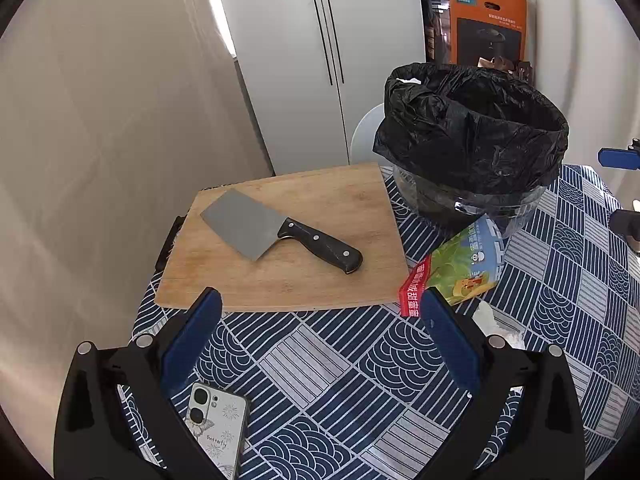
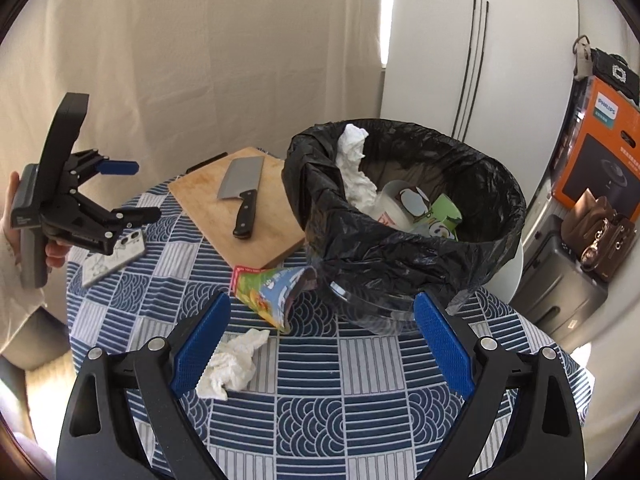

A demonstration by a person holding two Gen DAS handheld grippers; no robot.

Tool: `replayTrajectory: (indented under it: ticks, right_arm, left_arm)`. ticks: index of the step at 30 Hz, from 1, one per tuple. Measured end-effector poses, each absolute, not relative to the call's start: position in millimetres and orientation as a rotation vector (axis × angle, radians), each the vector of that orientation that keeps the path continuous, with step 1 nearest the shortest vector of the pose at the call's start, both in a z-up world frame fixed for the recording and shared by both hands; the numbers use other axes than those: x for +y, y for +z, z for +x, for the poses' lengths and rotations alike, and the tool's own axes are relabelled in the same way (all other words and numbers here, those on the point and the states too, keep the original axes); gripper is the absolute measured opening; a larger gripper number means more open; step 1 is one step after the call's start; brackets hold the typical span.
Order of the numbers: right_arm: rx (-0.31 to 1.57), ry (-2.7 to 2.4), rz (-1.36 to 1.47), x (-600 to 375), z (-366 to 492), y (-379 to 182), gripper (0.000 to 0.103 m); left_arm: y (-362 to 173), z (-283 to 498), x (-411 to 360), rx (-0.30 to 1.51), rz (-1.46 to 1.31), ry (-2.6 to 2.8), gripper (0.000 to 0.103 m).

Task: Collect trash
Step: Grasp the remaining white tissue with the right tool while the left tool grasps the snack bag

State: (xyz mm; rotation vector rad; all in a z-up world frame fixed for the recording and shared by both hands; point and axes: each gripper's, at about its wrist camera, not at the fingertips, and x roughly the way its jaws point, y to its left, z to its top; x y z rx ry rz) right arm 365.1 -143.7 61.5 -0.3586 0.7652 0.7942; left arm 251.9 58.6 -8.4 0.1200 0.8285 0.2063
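Hovering: left gripper (image 1: 320, 312) and right gripper (image 2: 322, 320), jaws wide, holding nothing.
Tissue (image 2: 232, 364): tabletop, beside right gripper's left finger.
Carton (image 2: 272, 288): lying against bin (image 2: 400, 240).
Bin: mid-table, beside board (image 2: 236, 208).
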Motion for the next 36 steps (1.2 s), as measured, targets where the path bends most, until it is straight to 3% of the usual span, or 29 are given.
replayTrajectory:
  ticks: [22, 23, 25, 27, 33, 36]
  right_arm:
    - [1.135, 1.003, -0.437, -74.4, 334.3, -68.5, 0.086]
    - [1.154, 0.993, -0.44, -73.1, 335.4, -73.1, 0.081]
    - [1.22, 1.014, -0.432, -69.4, 336.9, -84.4, 0.047]
    - [1.223, 1.055, -0.41, -68.9, 334.8, -81.9, 0.035]
    - [1.175, 1.069, -0.435, -80.6, 333.5, -62.8, 0.024]
    - [1.15, 1.057, -0.413, -95.1, 338.0, -47.2, 0.023]
  left_arm:
    - [-50.4, 171.0, 64.8, 0.979, 0.136, 0.3, 0.097]
    - [-51.4, 170.2, 64.3, 0.983, 0.137, 0.3, 0.097]
    - [-53.5, 170.1, 62.5, 0.99, 0.144, 0.295, 0.097]
    - [-55.1, 172.1, 60.1, 0.997, 0.153, 0.288, 0.097]
    - [-53.6, 187.0, 52.7, 0.984, 0.131, 0.211, 0.097]
    - [-52.3, 199.9, 47.6, 0.969, 0.126, 0.179, 0.097]
